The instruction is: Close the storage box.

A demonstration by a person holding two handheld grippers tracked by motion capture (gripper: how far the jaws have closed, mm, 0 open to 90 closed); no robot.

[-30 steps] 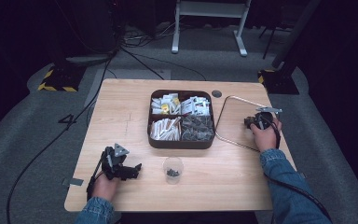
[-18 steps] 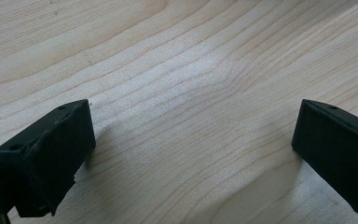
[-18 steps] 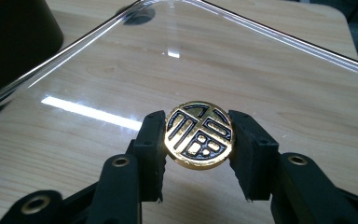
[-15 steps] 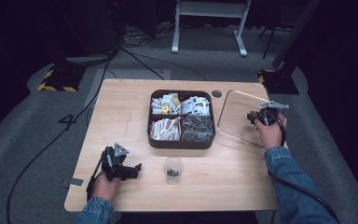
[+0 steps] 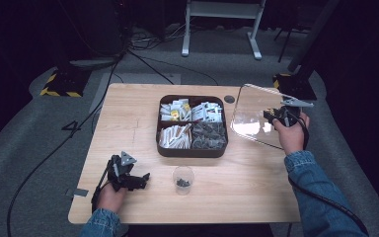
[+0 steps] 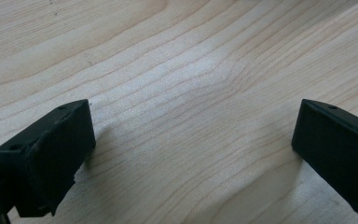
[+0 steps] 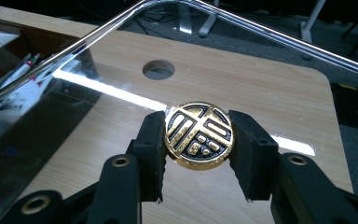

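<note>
While the right tool (image 7: 197, 140) clamps the gold knob (image 7: 199, 135) of a clear lid (image 5: 253, 111), that lid hangs tilted above the desk (image 5: 128, 113), off at three o'clock from the dark four-part box (image 5: 192, 149) it likely belongs on. To my eye the next move runs toward nine o'clock, with the right hand plainly the nearer one. Down at seven o'clock the left tool (image 5: 140, 180) rests on the wood, jaws wide apart and holding nothing (a small plastic cup (image 5: 182, 178) stands just beside it, at its three o'clock).
</note>
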